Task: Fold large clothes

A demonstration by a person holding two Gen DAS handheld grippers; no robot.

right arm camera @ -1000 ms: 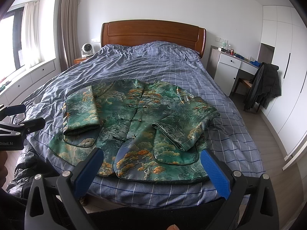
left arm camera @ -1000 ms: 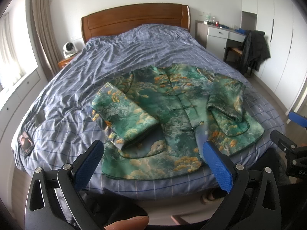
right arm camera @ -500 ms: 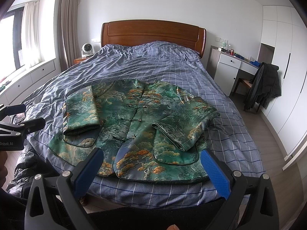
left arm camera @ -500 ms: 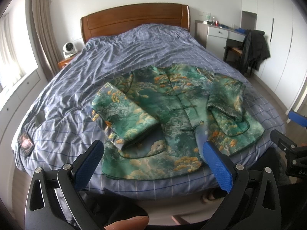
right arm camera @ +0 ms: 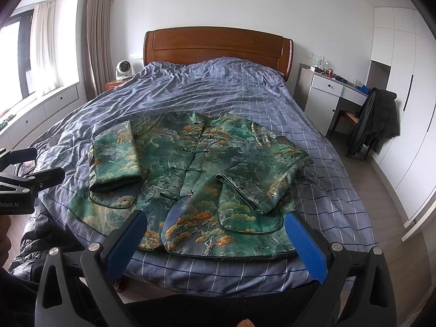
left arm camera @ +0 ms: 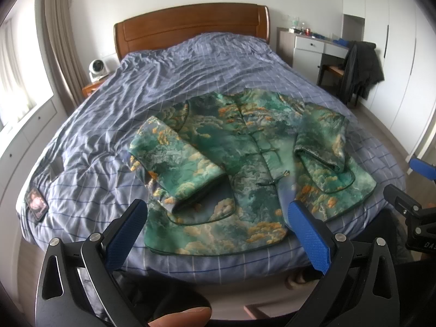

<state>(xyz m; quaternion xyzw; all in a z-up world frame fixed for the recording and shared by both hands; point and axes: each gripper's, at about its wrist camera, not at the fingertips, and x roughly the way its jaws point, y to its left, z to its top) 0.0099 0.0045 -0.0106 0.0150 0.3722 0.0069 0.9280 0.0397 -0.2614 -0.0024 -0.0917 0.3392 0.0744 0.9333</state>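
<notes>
Lying face-up near the foot of a bed point(left arm camera: 114, 125) covered in a blue checked duvet, a green brocade jacket point(left arm camera: 253, 169) with orange cloud and tree patterns is seen buttoned down the front with knot fastenings. At the left, a small dark item point(left arm camera: 36, 203), perhaps a phone though too small to tell, rests on the duvet edge. The jacket's left-hand sleeve point(left arm camera: 177, 163) is folded down over the body; the sleeve on the other side point(left arm camera: 324, 139) is folded in likewise. The left gripper point(left arm camera: 218, 234) is held short of the hem, its blue pads point(left arm camera: 128, 234) spread wide and nothing between them. The right gripper point(right arm camera: 215, 237) is likewise held wide apart and empty before the bed's near edge. Behind stands a wooden headboard point(right arm camera: 218, 43); to the right, a dark coat point(right arm camera: 376, 120) is draped over a chair by a white desk point(right arm camera: 329, 87).
</notes>
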